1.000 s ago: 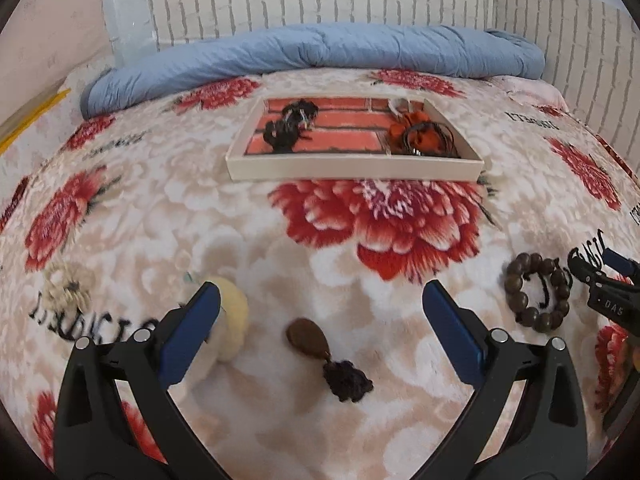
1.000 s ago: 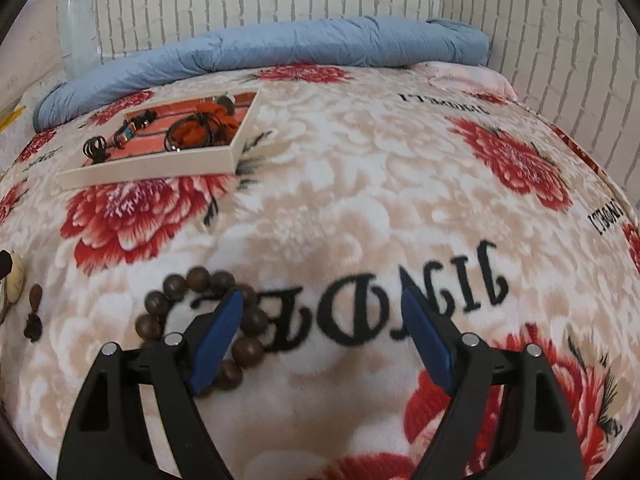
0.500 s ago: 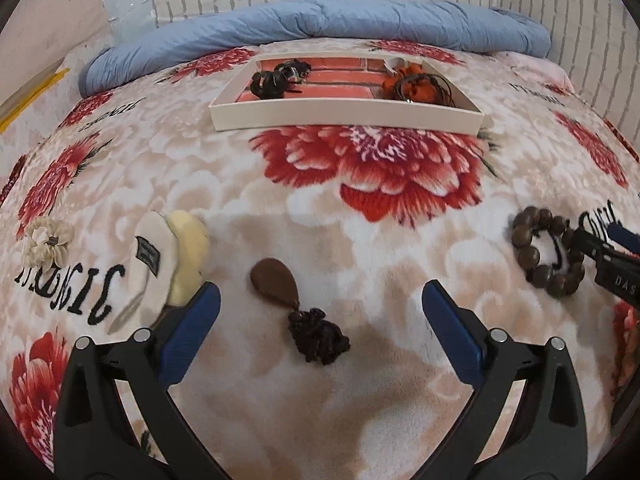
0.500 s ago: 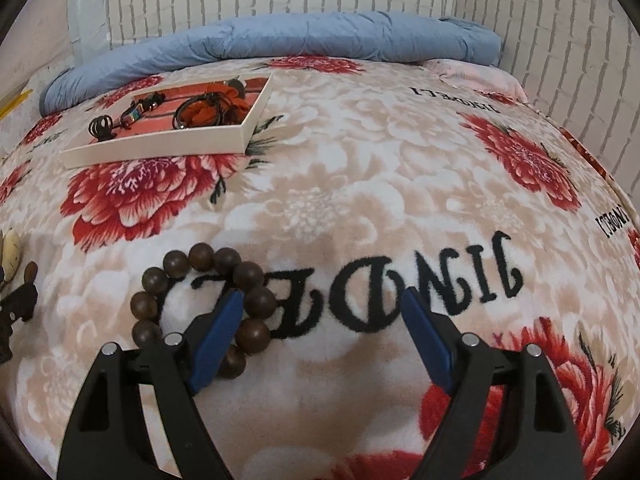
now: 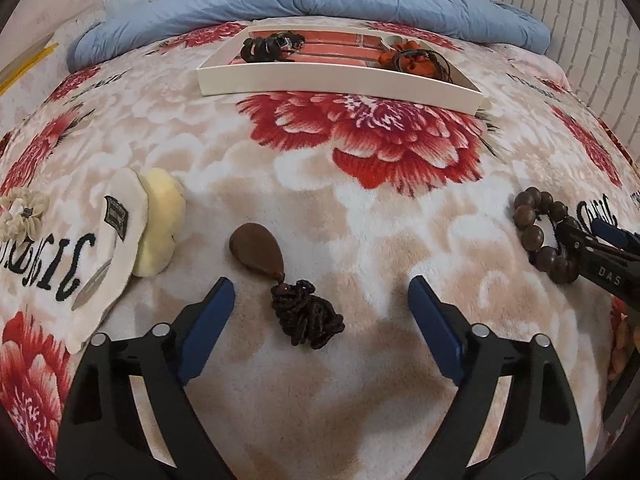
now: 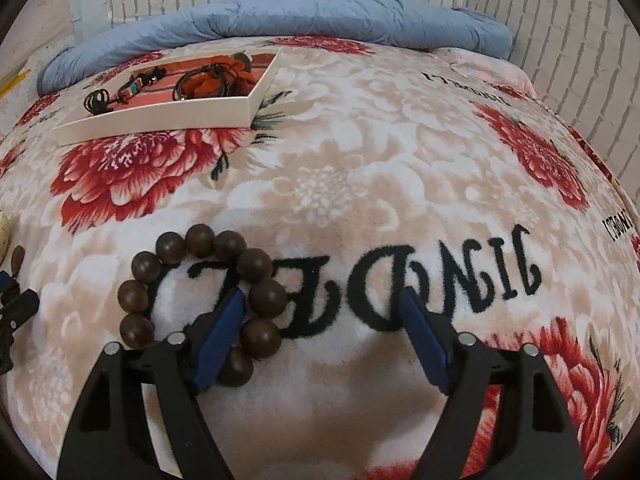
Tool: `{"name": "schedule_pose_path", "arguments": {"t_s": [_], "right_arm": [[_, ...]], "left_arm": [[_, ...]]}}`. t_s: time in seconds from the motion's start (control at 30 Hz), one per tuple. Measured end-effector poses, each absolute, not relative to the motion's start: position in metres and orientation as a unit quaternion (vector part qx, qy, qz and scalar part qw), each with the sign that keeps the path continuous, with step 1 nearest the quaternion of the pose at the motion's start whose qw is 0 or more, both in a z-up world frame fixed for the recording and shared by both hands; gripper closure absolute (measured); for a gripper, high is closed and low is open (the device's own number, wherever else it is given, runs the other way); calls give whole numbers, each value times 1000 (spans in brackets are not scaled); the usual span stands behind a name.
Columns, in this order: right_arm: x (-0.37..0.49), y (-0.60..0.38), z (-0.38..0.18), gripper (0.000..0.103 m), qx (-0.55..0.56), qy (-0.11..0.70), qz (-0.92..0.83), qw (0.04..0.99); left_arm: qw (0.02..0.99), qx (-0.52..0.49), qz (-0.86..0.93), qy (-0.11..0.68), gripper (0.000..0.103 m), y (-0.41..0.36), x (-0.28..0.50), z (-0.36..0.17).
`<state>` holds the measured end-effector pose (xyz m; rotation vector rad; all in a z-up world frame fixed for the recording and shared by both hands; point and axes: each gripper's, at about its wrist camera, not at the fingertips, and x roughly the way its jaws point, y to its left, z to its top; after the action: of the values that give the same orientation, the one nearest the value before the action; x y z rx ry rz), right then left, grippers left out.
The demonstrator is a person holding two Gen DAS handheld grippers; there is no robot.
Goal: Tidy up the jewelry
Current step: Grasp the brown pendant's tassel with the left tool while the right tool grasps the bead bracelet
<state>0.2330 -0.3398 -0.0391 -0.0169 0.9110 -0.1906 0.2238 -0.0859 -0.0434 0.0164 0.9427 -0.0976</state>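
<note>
Both grippers low over the plush floral blanket [image 6: 360, 152] covering the bed, fingers released on each. Left gripper [image 5: 320, 304] spread around a brown teardrop-shaped wooden pendant [image 5: 258, 250] with a bunched dark knotted cord [image 5: 306, 316], lying near the blanket's near edge, cord between the fingers, nothing grasped. Right gripper [image 6: 322, 316] wide apart at a bracelet of large round dark-brown wooden beads [image 6: 200, 292], left finger planted inside the loop, right finger well outside over printed black lettering.

Risks from here, as judgement: smooth, hard, round beads likely to roll or squirt out from flat blue pads on closing; only one strand of the loop caught, so the rest may swing and snag the pile. Soft, deep fleece gives underfoot, so fingers could pinch fabric along with cord. Loose cord bundle may unravel and drag when lifted.

Shallow white rectangular cardboard tray with red brick-patterned lining [image 5: 340, 80] toward the far edge by a rolled blue quilt [image 5: 320, 4], already holding dark cords and an orange piece, possibly fabric, too small to confirm. Cream felt flower-shaped pads [image 5: 132, 232] left of the pendant.
</note>
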Motion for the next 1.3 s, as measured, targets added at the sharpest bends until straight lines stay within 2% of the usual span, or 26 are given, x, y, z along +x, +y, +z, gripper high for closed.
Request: {"name": "schedule_pose_path", "arguments": {"t_s": [0.17, 0.23, 0.33, 0.4, 0.77, 0.9, 1.03, 1.3], "right_arm": [[238, -335, -40, 43, -5, 446, -88, 890], [239, -332, -41, 56, -1, 449, -81, 890], [239, -326, -41, 64, -6, 448, -79, 890], [237, -324, -41, 67, -7, 446, -78, 891], [234, -324, -42, 70, -6, 438, -75, 896], [234, -323, -43, 72, -8, 438, -74, 896], [234, -317, -42, 81, -19, 436, -68, 897], [231, -317, -37, 84, -14, 427, -60, 902]], "left_arm": [[888, 11, -47, 457, 27, -86, 222, -44], [888, 13, -47, 457, 29, -87, 221, -44], [888, 7, -52, 456, 35, -85, 221, -43], [889, 4, -54, 455, 42, -83, 219, -43], [890, 1, -67, 451, 65, -71, 218, -42], [890, -2, -66, 451, 68, -69, 218, -42], [891, 8, -61, 451, 73, -71, 218, -42], [889, -6, -67, 453, 78, -63, 221, -38]]}}
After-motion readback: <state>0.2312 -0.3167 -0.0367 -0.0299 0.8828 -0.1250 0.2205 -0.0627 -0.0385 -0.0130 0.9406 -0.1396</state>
